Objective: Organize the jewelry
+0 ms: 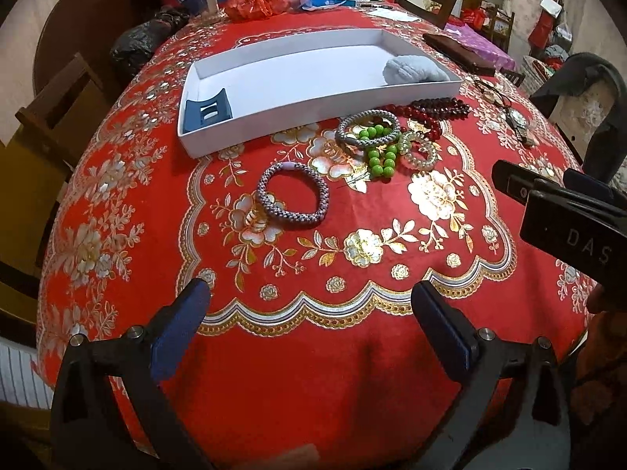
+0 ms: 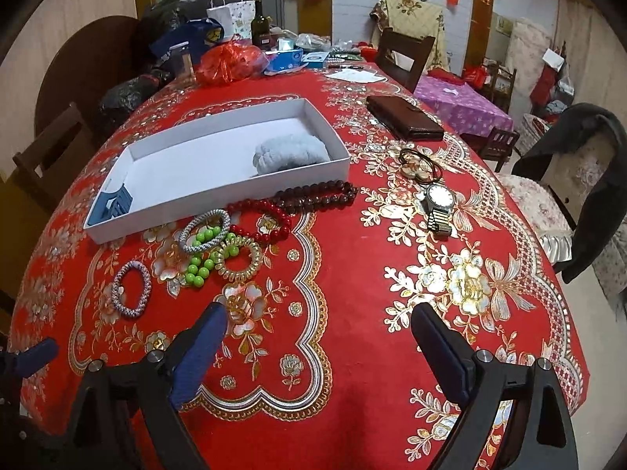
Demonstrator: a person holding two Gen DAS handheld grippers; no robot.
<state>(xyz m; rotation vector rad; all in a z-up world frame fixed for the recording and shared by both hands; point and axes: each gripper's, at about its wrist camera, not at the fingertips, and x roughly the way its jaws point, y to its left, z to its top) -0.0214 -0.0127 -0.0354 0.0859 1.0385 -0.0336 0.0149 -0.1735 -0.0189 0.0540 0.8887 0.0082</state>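
Note:
A white tray (image 1: 313,107) (image 2: 219,201) lies on the red tablecloth, holding a blue clip (image 1: 207,111) (image 2: 113,205) and a grey fluffy piece (image 1: 415,70) (image 2: 290,156). In front of it lie a purple-grey bead bracelet (image 1: 292,196) (image 2: 131,290), a grey woven bracelet (image 1: 368,129) (image 2: 203,231), green beads (image 1: 380,152) (image 2: 200,258), a clear coil band (image 1: 417,150) (image 2: 239,258), red beads (image 2: 262,219) and dark beads (image 1: 443,107) (image 2: 317,196). A wristwatch (image 2: 439,207) lies to the right. My left gripper (image 1: 311,313) and right gripper (image 2: 319,337) are open, empty, near the table's front.
A brown wallet (image 2: 403,117) and thin bangles (image 2: 421,164) lie right of the tray. Bags, a bottle (image 2: 258,21) and boxes crowd the far table end. Wooden chairs (image 2: 405,56) stand around the table. The right gripper's body (image 1: 568,211) shows at the left view's right.

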